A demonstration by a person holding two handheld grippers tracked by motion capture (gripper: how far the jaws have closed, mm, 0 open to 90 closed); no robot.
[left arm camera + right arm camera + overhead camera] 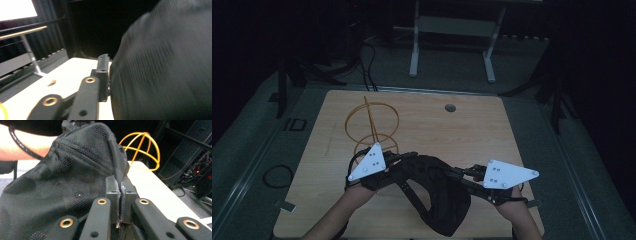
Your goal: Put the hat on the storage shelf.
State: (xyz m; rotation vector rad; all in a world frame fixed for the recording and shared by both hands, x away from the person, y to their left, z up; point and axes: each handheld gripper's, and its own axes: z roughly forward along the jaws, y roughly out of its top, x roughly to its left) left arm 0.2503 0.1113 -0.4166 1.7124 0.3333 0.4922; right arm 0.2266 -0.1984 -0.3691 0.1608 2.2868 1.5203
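Nearest to the person, a black cap [439,192] hangs between the two grippers above the near part of the wooden surface [472,130], its lower side dropping toward the near edge. The right gripper [472,172] holds it from the right: in the right gripper view its fingers [113,195] are pressed together with a thin edge of the black fabric [75,177] pinched between them. The left gripper [404,157] meets the cap from the left. In the left gripper view one finger [103,67] lies against the cloth, but the other is hidden, so I cannot tell if it pinches. The cap stretches left to right between both hands, so each hand is equally near to it.

The fabric is a woven mesh with small dots and a metal eyelet, soft and loose.

Farther, on the left part of the surface, stands a yellow wire frame [373,125] made of thin round hoops, like a dome. I judge the cap could go over it.
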